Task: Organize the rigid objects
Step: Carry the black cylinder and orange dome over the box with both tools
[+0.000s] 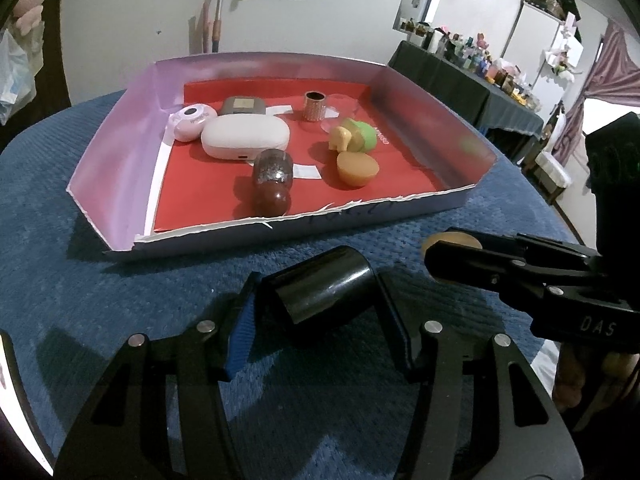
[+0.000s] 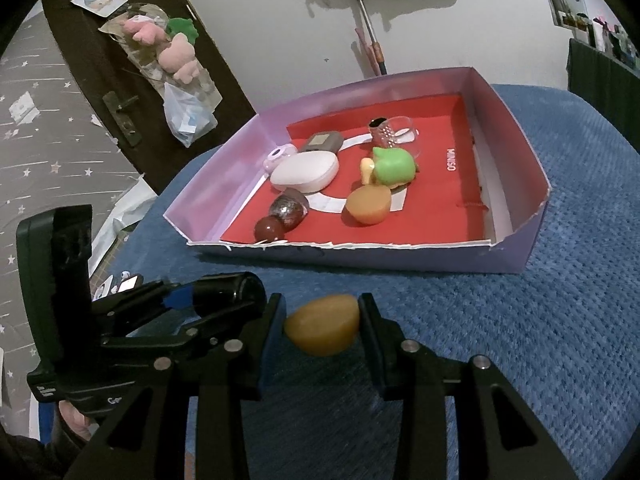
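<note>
My left gripper [image 1: 320,308] is shut on a black cylinder [image 1: 324,284], held just above the blue cloth in front of the tray. It also shows in the right wrist view [image 2: 228,292]. My right gripper [image 2: 322,326] is shut on a tan rounded block [image 2: 324,324], beside the left gripper; its tip shows in the left wrist view [image 1: 452,240]. The purple-walled tray [image 1: 120,128] with a red floor holds a white case [image 1: 246,136], a pink round thing [image 1: 191,120], a grey case [image 1: 243,106], a dark bottle [image 1: 272,184], a green and yellow toy [image 1: 354,136] and another tan block [image 1: 357,168].
A small studded cup [image 1: 314,106] and a clear lid [image 1: 340,110] stand at the tray's back. The blue cloth [image 1: 60,240] covers the round table. A dark table with several bottles [image 1: 480,64] stands at the back right. A door [image 2: 120,80] is at the left.
</note>
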{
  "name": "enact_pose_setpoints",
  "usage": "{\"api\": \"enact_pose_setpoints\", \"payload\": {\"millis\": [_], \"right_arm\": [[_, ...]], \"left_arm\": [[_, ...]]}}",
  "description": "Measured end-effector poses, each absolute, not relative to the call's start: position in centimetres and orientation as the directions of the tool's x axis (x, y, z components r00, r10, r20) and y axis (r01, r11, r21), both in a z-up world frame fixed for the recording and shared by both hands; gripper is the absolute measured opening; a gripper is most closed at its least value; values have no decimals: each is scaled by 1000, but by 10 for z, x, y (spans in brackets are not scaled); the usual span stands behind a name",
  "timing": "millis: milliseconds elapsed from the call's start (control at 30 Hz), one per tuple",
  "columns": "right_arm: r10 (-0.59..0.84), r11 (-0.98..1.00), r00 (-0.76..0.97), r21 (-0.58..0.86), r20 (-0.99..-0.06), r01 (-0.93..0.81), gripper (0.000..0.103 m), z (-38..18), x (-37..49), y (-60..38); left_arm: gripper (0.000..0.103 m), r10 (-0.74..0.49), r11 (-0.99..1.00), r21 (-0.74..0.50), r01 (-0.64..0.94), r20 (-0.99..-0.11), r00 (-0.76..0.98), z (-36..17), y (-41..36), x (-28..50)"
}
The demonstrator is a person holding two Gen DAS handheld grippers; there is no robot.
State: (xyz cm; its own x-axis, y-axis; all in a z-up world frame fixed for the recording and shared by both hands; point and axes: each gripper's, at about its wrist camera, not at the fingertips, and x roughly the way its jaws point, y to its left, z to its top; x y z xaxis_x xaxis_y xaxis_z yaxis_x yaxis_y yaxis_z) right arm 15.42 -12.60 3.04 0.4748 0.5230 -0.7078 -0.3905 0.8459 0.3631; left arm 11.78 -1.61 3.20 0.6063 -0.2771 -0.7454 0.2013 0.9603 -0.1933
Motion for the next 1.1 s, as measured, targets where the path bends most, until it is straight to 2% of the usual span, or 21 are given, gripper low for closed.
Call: {"api": "enact_pose_setpoints", "payload": {"millis": [533,1100], "right_arm": [[528,841,507,338,-682,-422,40,52,139,-120],[532,838,523,330,-666,-434,40,63,150,-120]], "left_arm": [[53,-282,959,-203,197,-701,655,58,-5,104],[54,-264,964,-193,180,-693,671,68,1,121]]}}
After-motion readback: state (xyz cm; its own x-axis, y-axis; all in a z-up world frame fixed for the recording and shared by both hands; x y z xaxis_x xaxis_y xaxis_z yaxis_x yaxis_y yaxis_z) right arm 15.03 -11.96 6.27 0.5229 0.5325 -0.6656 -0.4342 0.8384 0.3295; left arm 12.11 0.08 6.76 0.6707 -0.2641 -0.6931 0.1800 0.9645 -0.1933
